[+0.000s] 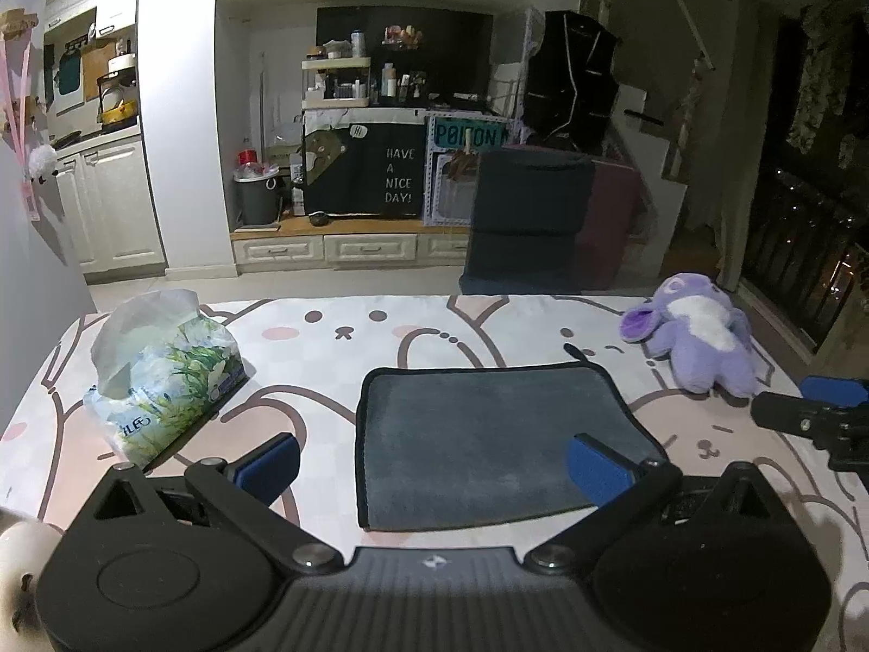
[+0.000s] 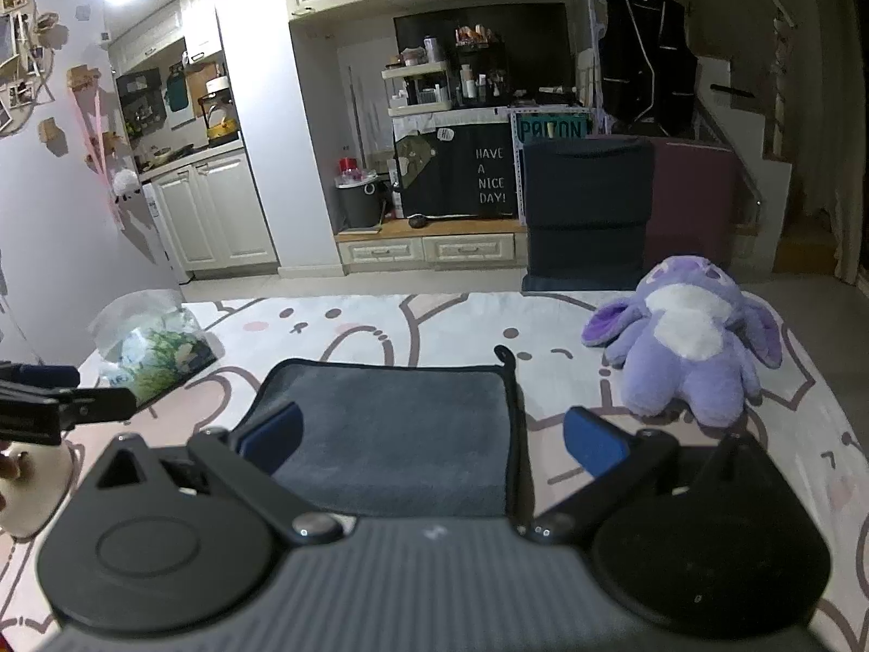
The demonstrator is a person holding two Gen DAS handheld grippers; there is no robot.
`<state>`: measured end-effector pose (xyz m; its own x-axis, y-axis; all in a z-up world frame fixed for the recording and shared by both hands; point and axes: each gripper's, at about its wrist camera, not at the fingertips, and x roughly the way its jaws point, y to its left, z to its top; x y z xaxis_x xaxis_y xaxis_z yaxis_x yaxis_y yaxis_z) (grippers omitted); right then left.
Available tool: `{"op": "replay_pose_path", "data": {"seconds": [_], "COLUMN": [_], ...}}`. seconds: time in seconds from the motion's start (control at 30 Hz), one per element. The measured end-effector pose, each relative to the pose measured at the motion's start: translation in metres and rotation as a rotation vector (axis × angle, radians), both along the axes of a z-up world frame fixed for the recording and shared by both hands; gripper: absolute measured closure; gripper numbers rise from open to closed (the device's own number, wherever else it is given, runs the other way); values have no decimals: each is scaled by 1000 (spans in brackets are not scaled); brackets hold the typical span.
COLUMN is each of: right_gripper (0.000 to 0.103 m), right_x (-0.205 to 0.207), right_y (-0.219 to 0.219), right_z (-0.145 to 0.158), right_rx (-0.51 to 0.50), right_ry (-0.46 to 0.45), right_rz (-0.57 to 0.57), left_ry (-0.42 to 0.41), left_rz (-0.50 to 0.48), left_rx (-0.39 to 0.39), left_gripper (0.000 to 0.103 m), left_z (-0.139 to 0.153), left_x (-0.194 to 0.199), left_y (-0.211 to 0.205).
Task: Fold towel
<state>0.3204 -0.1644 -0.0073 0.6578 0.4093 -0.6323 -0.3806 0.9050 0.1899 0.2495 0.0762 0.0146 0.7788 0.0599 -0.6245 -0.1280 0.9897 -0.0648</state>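
A dark grey towel (image 1: 489,434) with black trim lies flat on a tabletop (image 1: 337,348) covered in a pink-and-white cartoon bear print, a small black loop sticking out at its far right corner. The left claw (image 1: 434,462) hangs just above the towel's near left edge with its blue-padded fingers (image 1: 594,467) spread wide and nothing between them. The right claw (image 2: 432,437) is likewise spread and empty, straddling the towel's right hem, one pad over the cloth and the other over the bare print. To the towel's left stands a soft pack of tissues (image 1: 163,375) in green floral wrap, well apart from the cloth. At the far right corner a purple plush toy (image 2: 690,337) with a white belly lies near the table's edge. Beyond it, a dark folding chair (image 1: 529,217) and a black curtain reading "HAVE A NICE DAY!" (image 1: 399,176) face the scene.
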Motion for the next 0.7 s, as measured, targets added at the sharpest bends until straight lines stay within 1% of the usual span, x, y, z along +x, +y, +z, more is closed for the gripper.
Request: {"op": "replay_pose_path", "data": {"seconds": [0.13, 0.2, 0.47, 0.7], "right_gripper": [0, 0, 0, 0], "right_x": [-15, -22, -53, -78], "right_y": [-1, -1, -6, -12], "right_z": [7, 11, 26, 38], "right_rx": [-15, -19, -17, -5], "right_ry": [-14, -23, -58, -83], "right_rz": [1, 5, 32, 46], "left_ry": [-4, -5, -26, -38], "left_rz": [-6, -5, -9, -29], "left_rx": [7, -4, -16, -18], "left_gripper": [0, 0, 0, 0], "left_z": [7, 10, 25, 31], "left_x": [-16, -24, -54, -75], "left_y": [-6, -8, -19, -28]}}
